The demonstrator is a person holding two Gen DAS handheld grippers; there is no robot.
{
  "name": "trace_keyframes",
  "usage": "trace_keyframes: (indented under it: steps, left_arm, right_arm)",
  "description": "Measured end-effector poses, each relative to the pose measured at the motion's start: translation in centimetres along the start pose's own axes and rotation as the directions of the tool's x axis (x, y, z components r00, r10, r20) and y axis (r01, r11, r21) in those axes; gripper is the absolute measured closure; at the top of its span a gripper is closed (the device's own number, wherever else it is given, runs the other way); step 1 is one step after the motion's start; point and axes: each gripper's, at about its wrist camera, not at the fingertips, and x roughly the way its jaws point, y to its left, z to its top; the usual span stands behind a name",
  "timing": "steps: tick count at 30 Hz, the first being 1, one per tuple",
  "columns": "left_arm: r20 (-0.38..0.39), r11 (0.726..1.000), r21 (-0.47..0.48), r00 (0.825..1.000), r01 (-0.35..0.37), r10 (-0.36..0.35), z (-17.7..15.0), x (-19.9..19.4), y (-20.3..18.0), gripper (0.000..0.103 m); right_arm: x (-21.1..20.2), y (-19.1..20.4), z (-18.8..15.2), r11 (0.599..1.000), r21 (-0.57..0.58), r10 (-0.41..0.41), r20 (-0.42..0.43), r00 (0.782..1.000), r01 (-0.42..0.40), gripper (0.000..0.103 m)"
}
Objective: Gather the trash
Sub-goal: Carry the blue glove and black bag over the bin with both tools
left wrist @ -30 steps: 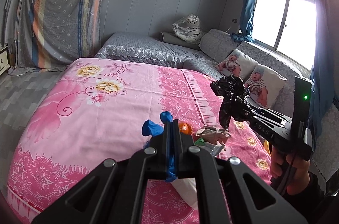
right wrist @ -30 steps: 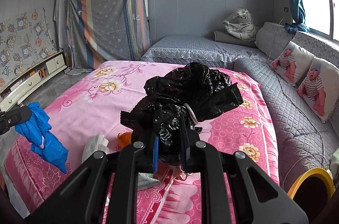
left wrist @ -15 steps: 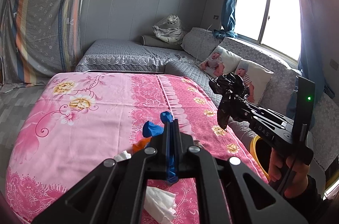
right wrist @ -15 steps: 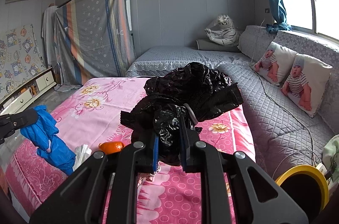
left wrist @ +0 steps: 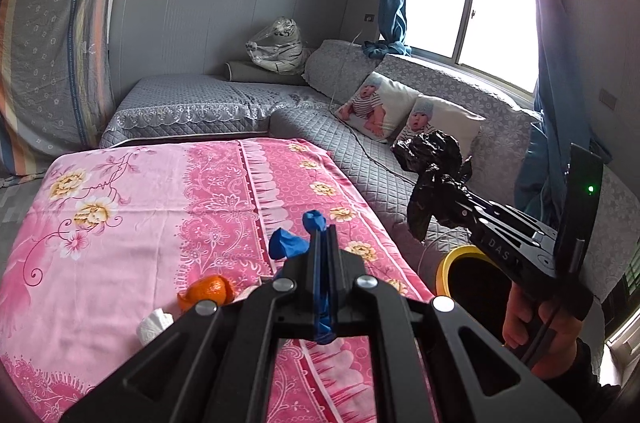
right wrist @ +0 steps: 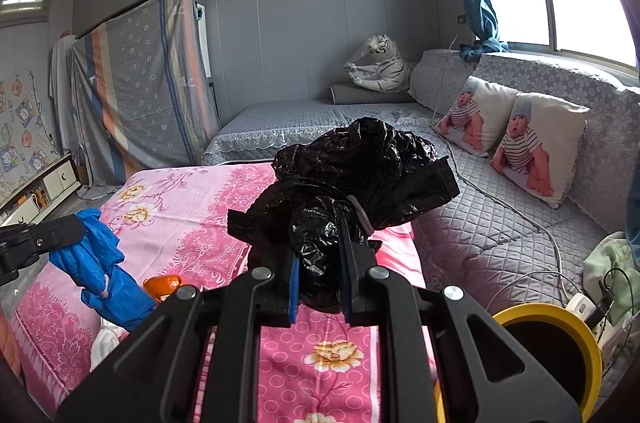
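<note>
Left view
left gripper (left wrist: 322, 243): jaws pinched tight on blue glove (left wrist: 289, 242) — a bunched lump sticks out past the tips, a strip runs back between the pads.
right gripper (left wrist: 434, 201): seen from the side at right, carried by a hand (left wrist: 534, 319); clamped on black bag (left wrist: 434, 175), crumpled, held in the air over the gap between table and sofa.
table (left wrist: 132, 199): pink floral cloth on top.
orange peel (left wrist: 206, 293): lies on the cloth, just left of the gripper body.
tissue (left wrist: 154, 323): white wad on the cloth, near the peel, closer to the camera.
bin (left wrist: 448, 263): yellow rim, dark inside, on the floor past the table's right edge — below the black bag.
sofa (left wrist: 360, 159): grey quilted cover, two baby-print pillows (left wrist: 404, 113) against its back.

Right view
right gripper (right wrist: 318, 255): jaws closed on the neck of the black bag (right wrist: 360, 175); the bulk balloons above and ahead of the tips.
left gripper (right wrist: 78, 231): enters at the left edge, blue glove (right wrist: 100, 271) hanging down from its tip.
orange peel (right wrist: 162, 285): on the cloth, just right of the hanging glove.
tissue (right wrist: 106, 341): white, low left, partly behind the gripper body.
bin (right wrist: 560, 327): lower right, beside the table's corner, yellow rim with a dark opening.
cables (right wrist: 520, 219): run across the sofa seat toward a power strip by the bin.
</note>
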Motion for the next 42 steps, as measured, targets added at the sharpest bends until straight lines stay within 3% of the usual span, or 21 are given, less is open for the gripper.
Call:
trace_keyframes:
  steps: [16, 28, 42]
  left_arm:
    - [-0.044, 0.987, 0.075, 0.989, 0.142, -0.139, 2.0, 5.0, -7.8, 0.1]
    - [-0.101, 0.954, 0.127, 0.961, 0.271, -0.259, 1.9, 9.1, -14.2, 0.1]
    - [-0.17, 0.919, 0.161, 0.927, 0.36, -0.333, 0.4, 12.7, -19.6, 0.101]
  right_arm:
    - [-3.0, -9.5, -1.1, 0.982, 0.121, -0.151, 0.039, 0.988, 0.145, 0.089]
    - [-5.0, -15.7, -2.8, 0.949, 0.177, -0.266, 0.016, 0.964, 0.26, 0.089]
    - [-6.8, -20.7, -6.2, 0.904, 0.227, -0.362, -0.05, 0.931, 0.363, 0.089]
